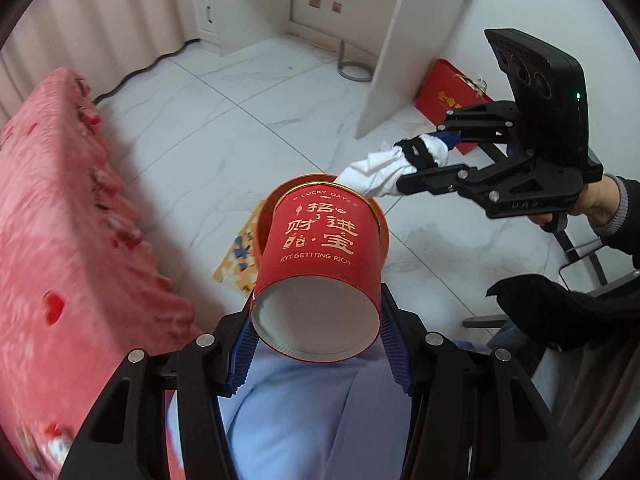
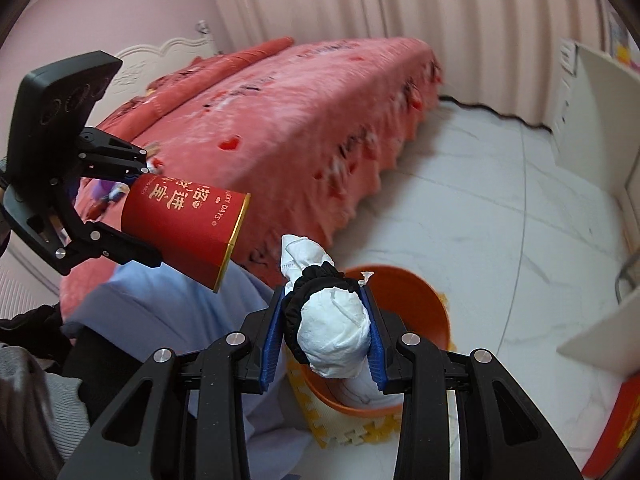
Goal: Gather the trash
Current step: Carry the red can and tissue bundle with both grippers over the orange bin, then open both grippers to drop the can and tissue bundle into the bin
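Left wrist view, from left to right: a bed with a pink-red bedspread (image 1: 60, 240) runs along the left edge above a white marble-tile floor (image 1: 240, 120). At centre, the left gripper (image 1: 316, 340) clamps a red cylindrical paper can (image 1: 320, 264) printed with gold characters; its blue-padded fingers (image 1: 240, 356) press on both sides of the can near the closed white base, which faces the camera. The can's far end points down toward an orange bin (image 1: 384, 232), whose rim shows just behind it, standing on a yellow foam puzzle mat (image 1: 236, 256). To the right, the right gripper (image 1: 416, 160), held in a person's hand (image 1: 592, 204), pinches a wad of white tissue wrapped in a black scrunchie (image 1: 384, 168); the tissue's tip hangs just above the bin rim. Beyond it stand a white desk (image 1: 384, 64) and a red gift bag (image 1: 448, 88) on the floor.

Right wrist view, from left to right: the left gripper (image 2: 140, 208) holds the red can (image 2: 184, 228) tilted, gold-rimmed end lowest, in front of the bed (image 2: 300, 120). At centre, the right gripper (image 2: 326, 332) has its fingers (image 2: 276, 340) closed on the tissue bundle (image 2: 332, 328), directly above the orange bin (image 2: 424, 304). The person's light blue trousers (image 2: 168, 320) fill the lower left.
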The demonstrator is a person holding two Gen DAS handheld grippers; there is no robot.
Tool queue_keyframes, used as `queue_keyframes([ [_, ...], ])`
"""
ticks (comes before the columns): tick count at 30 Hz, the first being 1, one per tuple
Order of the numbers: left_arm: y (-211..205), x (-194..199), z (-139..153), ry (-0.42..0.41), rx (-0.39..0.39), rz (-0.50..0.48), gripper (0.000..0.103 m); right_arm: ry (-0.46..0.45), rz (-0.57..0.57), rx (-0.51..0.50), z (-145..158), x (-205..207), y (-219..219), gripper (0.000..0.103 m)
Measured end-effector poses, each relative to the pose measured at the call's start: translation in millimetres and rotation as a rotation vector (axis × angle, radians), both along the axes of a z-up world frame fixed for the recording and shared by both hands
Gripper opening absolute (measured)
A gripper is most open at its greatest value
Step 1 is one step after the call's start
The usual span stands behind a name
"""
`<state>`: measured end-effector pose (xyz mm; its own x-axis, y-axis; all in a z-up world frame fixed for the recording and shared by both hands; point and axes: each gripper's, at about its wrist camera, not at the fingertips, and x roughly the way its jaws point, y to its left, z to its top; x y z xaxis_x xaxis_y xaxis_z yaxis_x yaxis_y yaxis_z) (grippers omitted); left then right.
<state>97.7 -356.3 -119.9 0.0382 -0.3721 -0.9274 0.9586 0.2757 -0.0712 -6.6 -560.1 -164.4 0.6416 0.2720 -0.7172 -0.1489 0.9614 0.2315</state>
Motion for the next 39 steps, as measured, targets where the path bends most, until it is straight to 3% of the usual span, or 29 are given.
queue_keyframes([
  [7,-31.5,10.4,-41.9,0.047,0.037,-0.001,0.057,0.069,-0.052,0.014,-43.4,10.6,-24.9,0.036],
  [19,-53.0,21.3,-76.4,0.114,0.077,0.026,0.057,0.163,-0.093,0.028,-108.1,39.8,-34.7,0.039],
  [26,-63.7,22.5,-91.5,0.095,0.102,0.026,0.060,0.180,-0.135,0.000,-118.2,39.2,-42.0,0.052],
  [28,-65.1,21.1,-93.7,0.093,0.104,0.019,0.062,0.186,-0.140,0.006,-119.6,38.6,-44.4,0.052],
  [29,-65.1,21.2,-94.6,0.091,0.108,0.020,0.071,0.190,-0.140,0.010,-120.3,38.1,-44.5,0.052],
  [30,-65.0,20.8,-94.5,0.079,0.110,0.022,0.074,0.190,-0.141,0.013,-120.2,37.2,-45.3,0.052],
  [39,-54.9,18.6,-86.4,0.062,0.093,0.039,0.074,0.180,-0.121,0.027,-107.2,32.5,-32.6,0.052],
])
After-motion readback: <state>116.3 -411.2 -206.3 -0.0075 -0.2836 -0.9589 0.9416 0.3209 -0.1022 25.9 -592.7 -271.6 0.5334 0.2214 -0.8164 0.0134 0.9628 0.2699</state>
